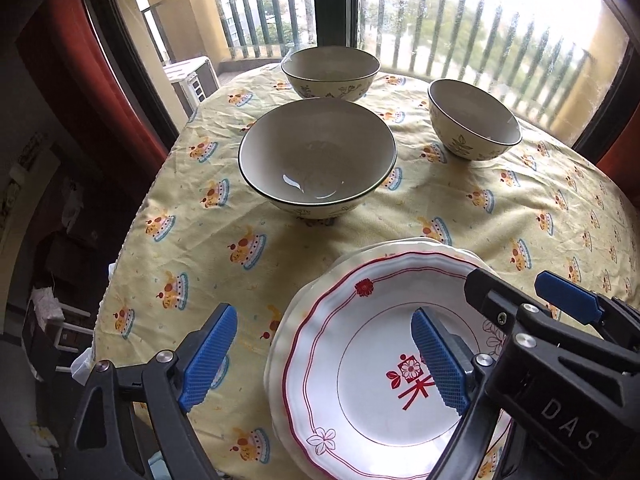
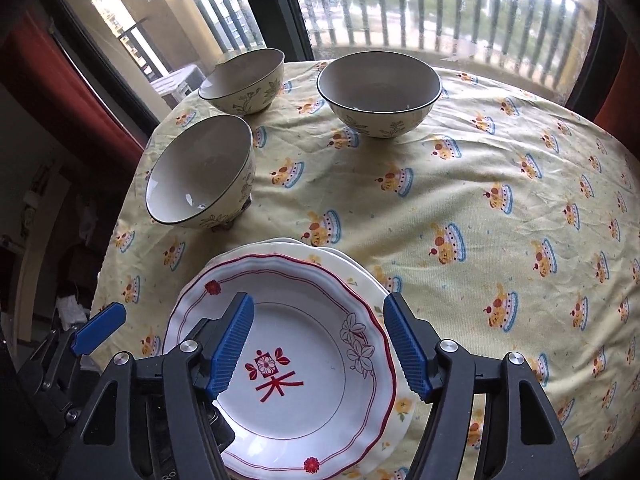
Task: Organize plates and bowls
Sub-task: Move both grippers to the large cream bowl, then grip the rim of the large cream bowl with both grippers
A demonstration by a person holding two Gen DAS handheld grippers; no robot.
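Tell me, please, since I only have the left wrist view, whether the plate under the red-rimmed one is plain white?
Observer: No. In the right wrist view the lower plate has yellow flowers printed on its rim, showing past the edge of the red-rimmed plate.
Operator: Thank you. Is the right gripper open? I see only part of it.
Observer: Yes, it is open and holds nothing. One pad is over the red-rimmed plate's well and the other is out past its right rim, over the lower plate.
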